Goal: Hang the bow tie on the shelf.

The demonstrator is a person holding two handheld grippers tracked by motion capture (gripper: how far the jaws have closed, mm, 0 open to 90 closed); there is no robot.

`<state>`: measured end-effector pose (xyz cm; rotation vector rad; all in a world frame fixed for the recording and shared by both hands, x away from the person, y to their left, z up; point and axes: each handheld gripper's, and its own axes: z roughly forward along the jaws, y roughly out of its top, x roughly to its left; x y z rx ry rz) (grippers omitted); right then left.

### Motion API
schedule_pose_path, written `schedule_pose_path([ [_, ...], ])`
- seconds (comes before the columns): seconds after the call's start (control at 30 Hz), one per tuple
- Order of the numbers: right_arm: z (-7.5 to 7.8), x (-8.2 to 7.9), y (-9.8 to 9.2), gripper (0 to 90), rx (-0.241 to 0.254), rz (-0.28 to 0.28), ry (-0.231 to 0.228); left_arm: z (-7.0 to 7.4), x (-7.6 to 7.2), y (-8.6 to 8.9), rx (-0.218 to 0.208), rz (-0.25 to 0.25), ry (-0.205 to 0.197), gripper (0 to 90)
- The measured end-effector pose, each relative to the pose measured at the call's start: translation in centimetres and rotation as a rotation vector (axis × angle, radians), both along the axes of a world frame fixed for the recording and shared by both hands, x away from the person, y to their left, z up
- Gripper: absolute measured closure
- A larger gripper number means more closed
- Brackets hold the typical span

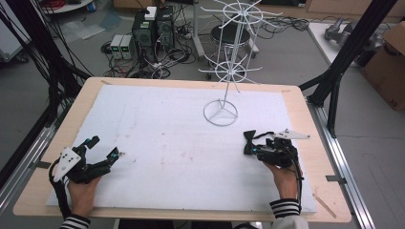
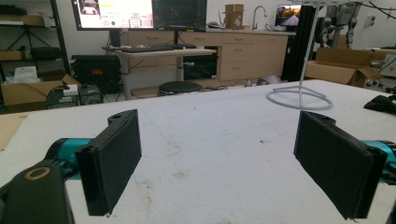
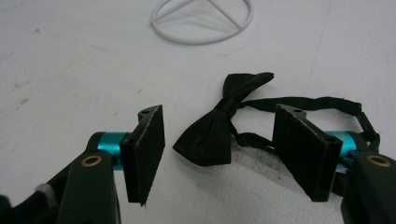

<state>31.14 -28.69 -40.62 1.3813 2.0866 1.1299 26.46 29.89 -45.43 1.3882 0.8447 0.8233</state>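
Note:
A black bow tie (image 1: 249, 138) with a thin strap lies on the white mat (image 1: 181, 157) at the right. In the right gripper view the bow tie (image 3: 208, 140) sits between the two black jaws of my right gripper (image 3: 218, 114), with a gap on either side, and the strap runs behind the right jaw. My right gripper (image 1: 252, 149) points left and is open. My left gripper (image 1: 102, 148) rests at the mat's left, open wide with nothing in it (image 2: 220, 119). The bow tie (image 2: 380, 103) also appears far right in the left gripper view.
A white wire display rack (image 1: 234, 43) stands at the back of the table on a ring base (image 1: 220, 113) (image 3: 201, 21) (image 2: 299, 98), just beyond the bow tie. Bare wooden table edge (image 1: 305, 143) borders the mat. Black frame posts (image 1: 339, 71) rise at the right.

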Motion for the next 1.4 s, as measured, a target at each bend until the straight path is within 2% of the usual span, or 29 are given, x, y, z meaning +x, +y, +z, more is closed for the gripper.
schedule_pose_path([
  [0.07, 0.0, 0.2, 0.0, 40.3, -0.002, -0.004, 0.025, 0.0, 0.0, 0.0, 0.0, 0.0, 0.001, 15.4],
  [0.27, -0.5, 0.7, -0.1, 46.1, -0.011, -0.014, 0.092, 0.0, 0.0, 0.0, 0.002, 0.0, 0.002, 15.4],
  [0.53, -0.9, 1.1, 0.1, 51.1, -0.028, -0.021, 0.127, 0.0, 0.0, 0.0, 0.0, -0.001, 0.002, 15.4],
  [0.77, -1.4, 1.5, 0.2, 56.1, -0.029, -0.047, 0.168, 0.0, 0.0, 0.0, 0.002, -0.001, 0.003, 15.4],
  [0.87, -1.5, 1.6, 0.2, 57.8, -0.014, -0.057, 0.181, 0.0, 0.0, 0.0, 0.002, -0.001, 0.003, 15.4],
  [1.03, -1.8, 1.8, 0.3, 59.5, -0.02, -0.048, 0.204, 0.0, 0.0, 0.0, 0.001, -0.001, 0.003, 15.4],
  [1.23, -2.3, 1.9, 0.6, 66.5, -0.032, -0.048, 0.223, 0.0, 0.0, 0.0, 0.002, -0.002, 0.002, 15.4],
  [1.4, -2.6, 2.0, 0.9, 77.9, -0.054, -0.051, 0.23, 0.0, 0.0, 0.0, -0.001, -0.002, 0.004, 15.4],
])
